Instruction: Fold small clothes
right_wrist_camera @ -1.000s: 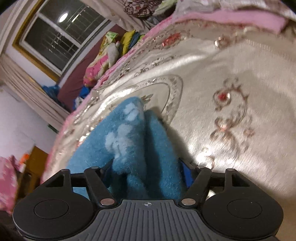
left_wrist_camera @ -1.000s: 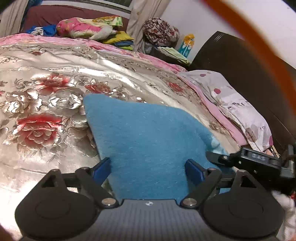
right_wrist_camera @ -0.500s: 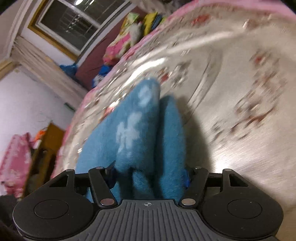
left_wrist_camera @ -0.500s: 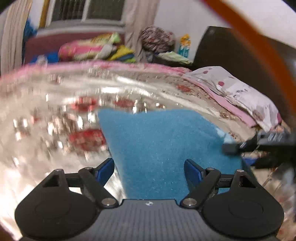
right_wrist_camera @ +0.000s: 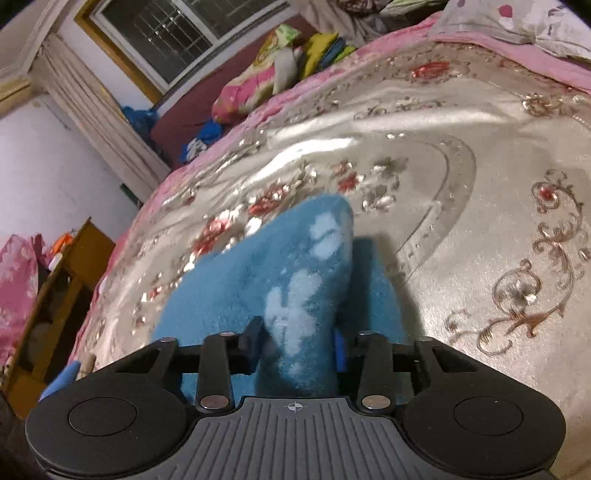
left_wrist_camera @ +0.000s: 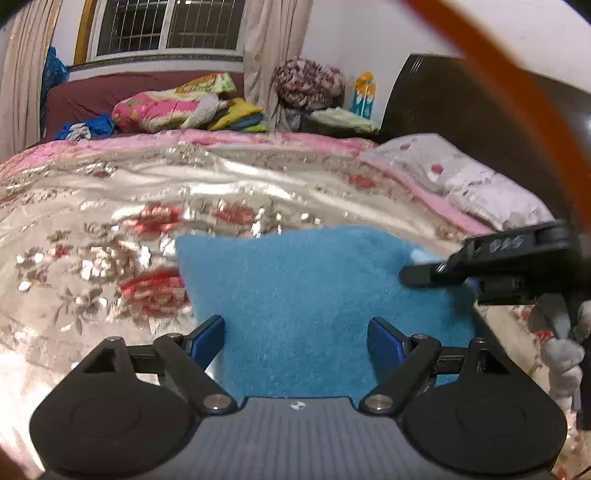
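Left wrist view: satin floral bedspread [left_wrist_camera: 110, 229] is covering a bed below a barred window [left_wrist_camera: 166, 26], with piled bedding [left_wrist_camera: 173, 107] behind and a spotted pillow [left_wrist_camera: 480, 188] by a dark headboard [left_wrist_camera: 461, 110]. A blue fleece garment [left_wrist_camera: 306, 295] is lying spread on the bedspread, reaching between the blue pads [left_wrist_camera: 207, 332] of the left gripper [left_wrist_camera: 295, 338], whose jaws are standing wide without pressing it. The right gripper [left_wrist_camera: 491, 266] is entering from the right at the garment's far corner; pale marks on its body are too blurred to read.

Right wrist view: the same bedspread [right_wrist_camera: 461, 147] is filling the frame, with a wooden cabinet [right_wrist_camera: 74, 266] showing at left, unseen in the other view. The right gripper [right_wrist_camera: 295, 343], jaws having just been closing, is pinching a raised fold of the garment [right_wrist_camera: 306, 280], exposing pale blue patches. No legible writing is appearing anywhere.
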`<state>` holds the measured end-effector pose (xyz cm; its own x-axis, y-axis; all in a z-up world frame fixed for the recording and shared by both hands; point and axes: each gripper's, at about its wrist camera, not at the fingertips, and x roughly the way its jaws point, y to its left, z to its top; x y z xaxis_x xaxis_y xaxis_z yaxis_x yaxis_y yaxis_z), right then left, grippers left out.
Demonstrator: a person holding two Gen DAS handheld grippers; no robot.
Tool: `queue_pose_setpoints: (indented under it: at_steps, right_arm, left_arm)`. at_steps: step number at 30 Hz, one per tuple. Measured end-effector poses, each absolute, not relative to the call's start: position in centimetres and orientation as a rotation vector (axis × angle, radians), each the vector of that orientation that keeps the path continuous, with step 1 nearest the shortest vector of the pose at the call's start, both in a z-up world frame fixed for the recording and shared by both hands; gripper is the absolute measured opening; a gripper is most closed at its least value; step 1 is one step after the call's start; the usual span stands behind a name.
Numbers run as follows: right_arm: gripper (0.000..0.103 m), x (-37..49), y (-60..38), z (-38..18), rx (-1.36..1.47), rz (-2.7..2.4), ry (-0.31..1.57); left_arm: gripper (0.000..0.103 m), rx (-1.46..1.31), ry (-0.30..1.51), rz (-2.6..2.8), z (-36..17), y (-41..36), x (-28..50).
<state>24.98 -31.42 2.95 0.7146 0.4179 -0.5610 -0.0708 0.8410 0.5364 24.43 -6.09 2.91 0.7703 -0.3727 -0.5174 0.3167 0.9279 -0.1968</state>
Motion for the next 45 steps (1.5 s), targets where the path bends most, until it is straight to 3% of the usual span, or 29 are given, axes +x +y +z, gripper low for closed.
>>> queue_pose_setpoints:
  at_steps: [3, 9, 12, 16, 24, 30, 39, 45]
  right_arm:
    - [0.023, 24.1, -33.7, 4.2, 0.577, 0.294, 0.638]
    - [0.022, 23.8, -36.9, -2.3, 0.792, 0.135, 0.650]
    - [0.023, 23.9, -36.0, -1.1, 0.692, 0.125, 0.660]
    - [0.032, 23.6, -34.5, 0.7, 0.560, 0.135, 0.669]
    - [0.032, 21.3, -32.6, 4.4, 0.392, 0.113, 0.598]
    - [0.036, 22.9, -32.9, 1.3, 0.396, 0.088, 0.704]
    - [0.036, 17.6, -31.3, 5.5, 0.287, 0.117, 0.602]
    - [0.035, 18.7, -31.2, 1.6, 0.237, 0.081, 0.753]
  left_arm:
    - [0.088, -0.105, 0.508, -0.386, 4.5, -6.2, 24.2]
    - [0.087, -0.057, 0.553, -0.398, 3.1, -9.2, 26.1]
    - [0.087, -0.005, 0.552, -0.371, 2.2, -9.8, 25.6]
    - [0.088, -0.054, 0.592, -0.364, 1.3, -8.7, 25.3]
    - [0.089, -0.077, 0.606, -0.352, 0.7, -8.7, 24.9]
    - [0.089, -0.041, 0.603, -0.354, 0.8, -8.7, 24.4]
    - [0.086, 0.013, 0.599, -0.371, 1.8, -8.6, 21.1]
    - [0.086, -0.059, 0.710, -0.369, 0.1, -8.2, 21.0]
